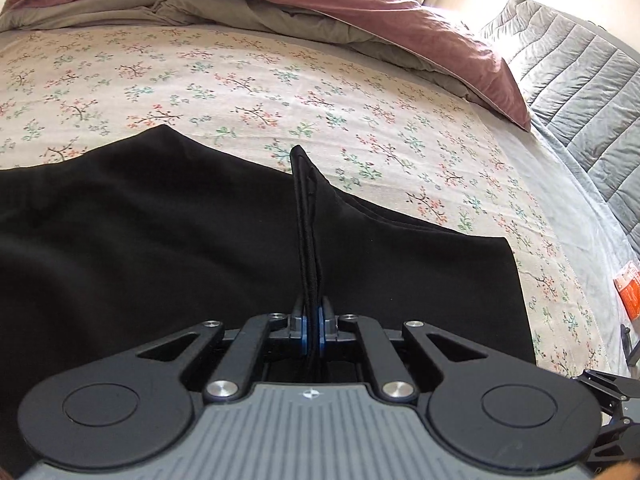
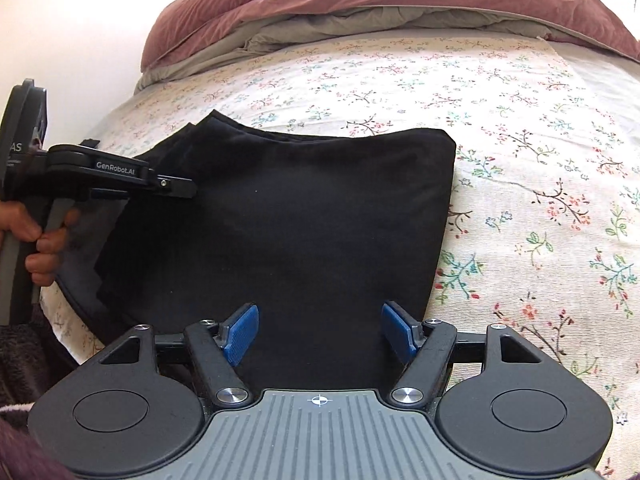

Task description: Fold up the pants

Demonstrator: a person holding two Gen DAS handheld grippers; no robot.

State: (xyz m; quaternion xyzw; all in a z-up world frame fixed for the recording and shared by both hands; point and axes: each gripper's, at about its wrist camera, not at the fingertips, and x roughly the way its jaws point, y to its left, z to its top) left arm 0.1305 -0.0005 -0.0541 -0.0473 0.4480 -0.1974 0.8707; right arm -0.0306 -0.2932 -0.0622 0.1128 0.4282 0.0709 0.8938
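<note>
Pants (image 1: pixel 160 240): black, spread across centre and lower left of the left wrist view, on the floral sheet (image 1: pixel 280 92). Left gripper (image 1: pixel 313 320): jaws nearly shut, clamped on a doubled hem edge of the pants, a ridge of cloth raised from pads toward centre frame. Judged a pinch taken to carry that edge over for the next fold. Grip narrow and on the edge alone; slippage judged possible under a quick pull.

Right gripper (image 2: pixel 319 330): jaws wide, blue pads (image 2: pixel 242 326) apart, nothing between them, poised above the near part of the pants at lower centre of the right wrist view. Judged free either to pin the cloth or to take a second corner. Contact of pads with cloth: cannot tell.

Outward: pants already doubled into a squarish panel, centre of the right wrist view; layered edges visible at upper left of the panel. A hand (image 2: pixel 44 240) on the other gripper's handle at left edge. Duvet (image 2: pixel 360 4), maroon over grey, bunched along top.

Containers: none seen. Orange packet (image 1: pixel 628 288) at right edge of the left wrist view; contents not legible.
</note>
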